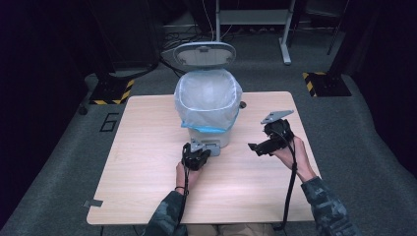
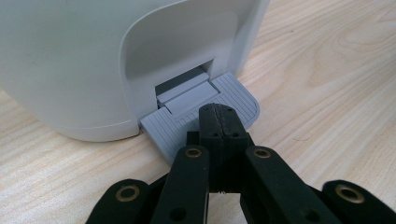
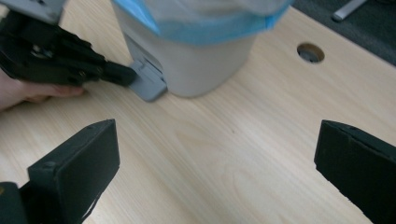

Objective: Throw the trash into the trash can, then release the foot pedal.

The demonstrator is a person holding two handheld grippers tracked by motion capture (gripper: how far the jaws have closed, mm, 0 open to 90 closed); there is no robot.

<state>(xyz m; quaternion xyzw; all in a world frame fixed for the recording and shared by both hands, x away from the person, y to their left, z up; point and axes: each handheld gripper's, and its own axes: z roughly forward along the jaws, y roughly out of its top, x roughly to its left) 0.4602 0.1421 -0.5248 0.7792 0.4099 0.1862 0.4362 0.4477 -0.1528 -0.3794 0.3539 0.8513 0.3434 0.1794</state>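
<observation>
High view: a white pedal bin (image 1: 209, 115) stands on a light wooden table (image 1: 147, 167), near the middle of the far edge. Its lid (image 1: 205, 53) is raised upright behind it, and a translucent liner with a blue hem (image 1: 209, 98) is folded over the rim. At the foot of the bin, on the side facing the person, the grey ribbed pedal (image 1: 212, 146) lies low against the tabletop. The left gripper (image 1: 195, 156) sits just in front of the bin with its tips on the pedal. The right gripper (image 1: 269, 142) is held above the table toward the right edge, apart from the bin, its grey three-cornered plate (image 1: 276, 116) on top and its cable (image 1: 291, 191) trailing down to the near edge.

In the left gripper view the jaws are pressed together with nothing between them, and their joined tips rest on the top of the pedal (image 2: 201, 116), which comes out of a slot in the base of the bin (image 2: 93, 60).

In the right gripper view the jaws stand wide apart and hold nothing; bare tabletop (image 3: 224, 154) lies between them. Farther off, the bin (image 3: 201, 65) and its pedal (image 3: 149, 84) show with the left gripper (image 3: 114, 73) touching the pedal. A round cable hole (image 3: 310, 52) lies in the table beyond the bin.
</observation>
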